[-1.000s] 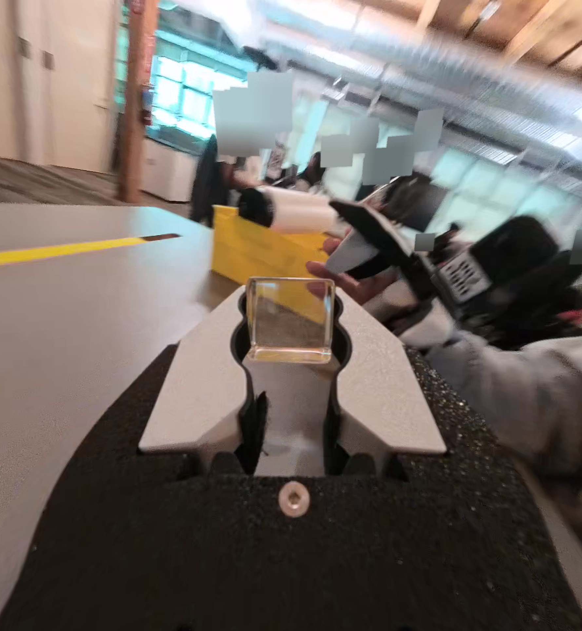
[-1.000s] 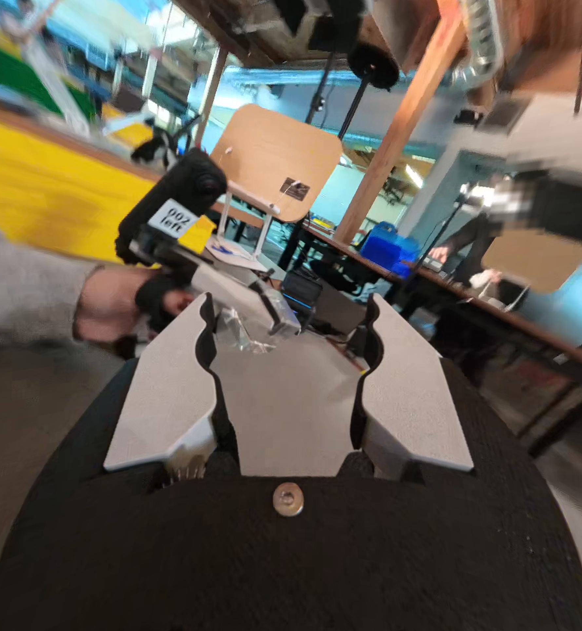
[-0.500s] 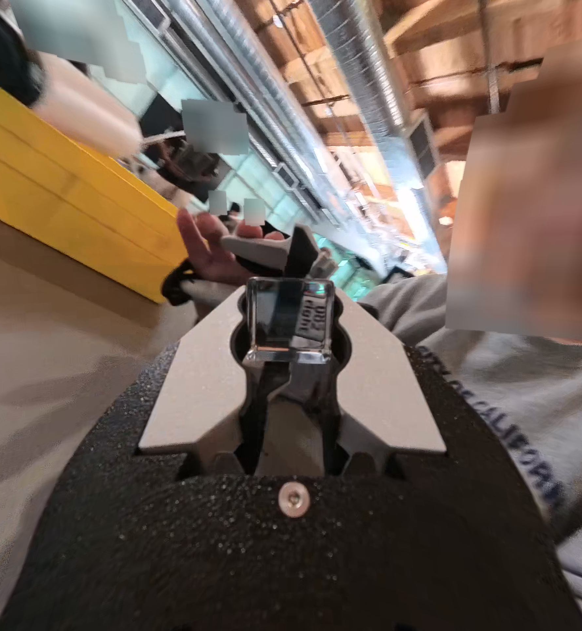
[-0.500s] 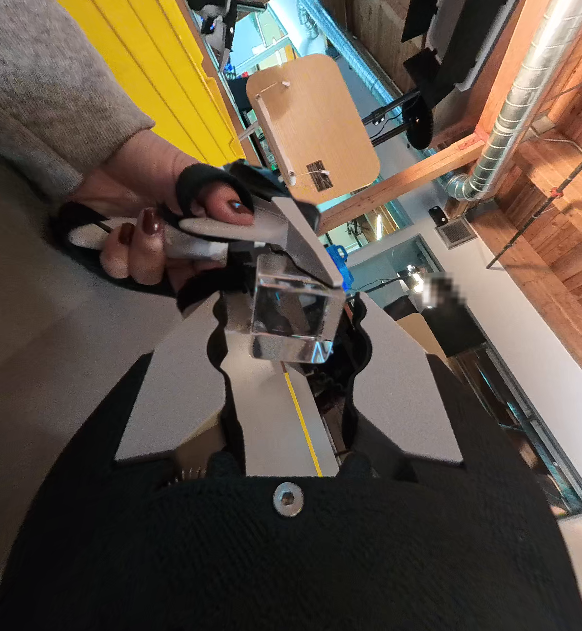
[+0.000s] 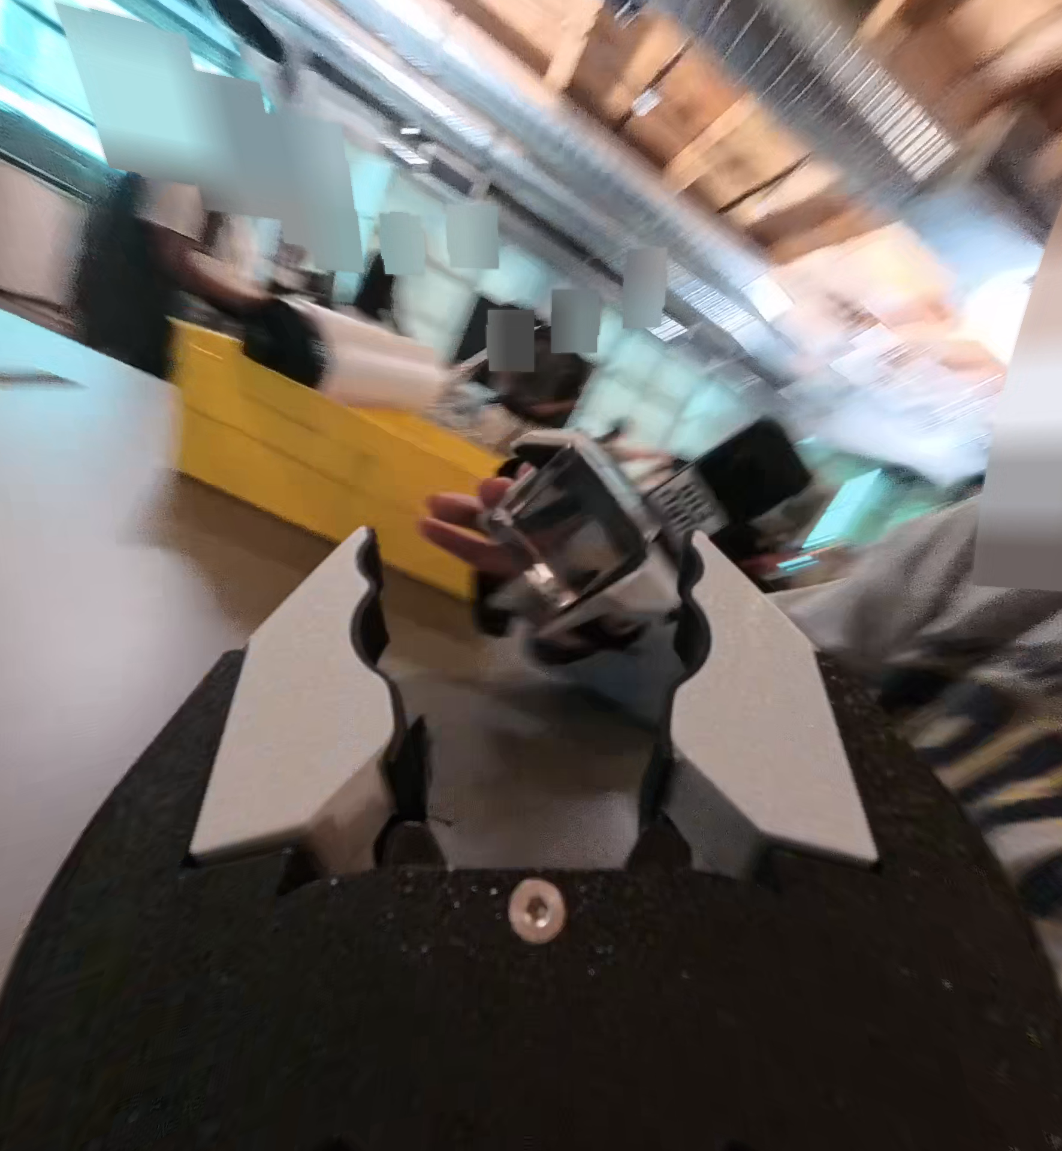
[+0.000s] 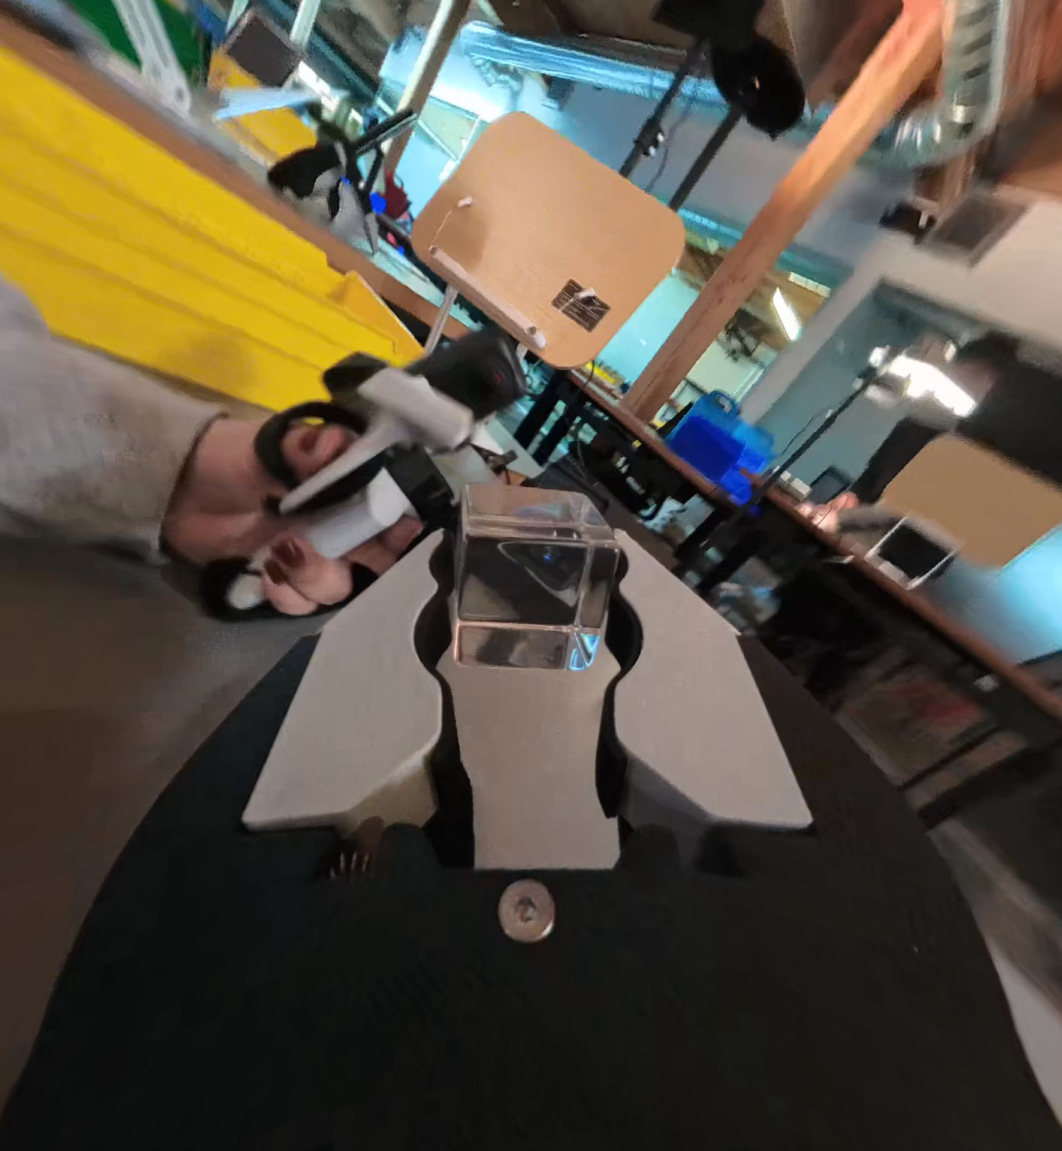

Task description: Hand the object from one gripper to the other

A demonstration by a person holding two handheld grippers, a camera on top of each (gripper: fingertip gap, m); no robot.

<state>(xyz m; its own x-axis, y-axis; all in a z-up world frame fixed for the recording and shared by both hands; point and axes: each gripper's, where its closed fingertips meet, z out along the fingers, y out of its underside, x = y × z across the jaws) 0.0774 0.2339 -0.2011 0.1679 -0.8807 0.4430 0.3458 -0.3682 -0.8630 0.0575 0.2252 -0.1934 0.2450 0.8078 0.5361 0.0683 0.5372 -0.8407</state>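
A clear glass cube (image 6: 531, 582) sits between the grey fingers of my right gripper (image 6: 531, 560), which is shut on it. In the left wrist view my left gripper (image 5: 528, 548) is open and empty, its jaws wide apart. Ahead of it the same cube (image 5: 569, 542) shows blurred in the right gripper (image 5: 584, 563), held by a hand in a grey sleeve. In the right wrist view the left gripper (image 6: 385, 448) is off to the left of the cube, apart from it, held by a hand.
A grey table top (image 5: 49, 560) lies below. A yellow bin (image 5: 304, 448) stands on it behind the grippers and shows in the right wrist view (image 6: 111, 249). A chair with a wooden seat (image 6: 547, 243), desks and a blue box (image 6: 715, 448) are farther back.
The cube has passed from my left gripper to my right. The left gripper opened and drew back to the left; the right gripper closed on the cube.
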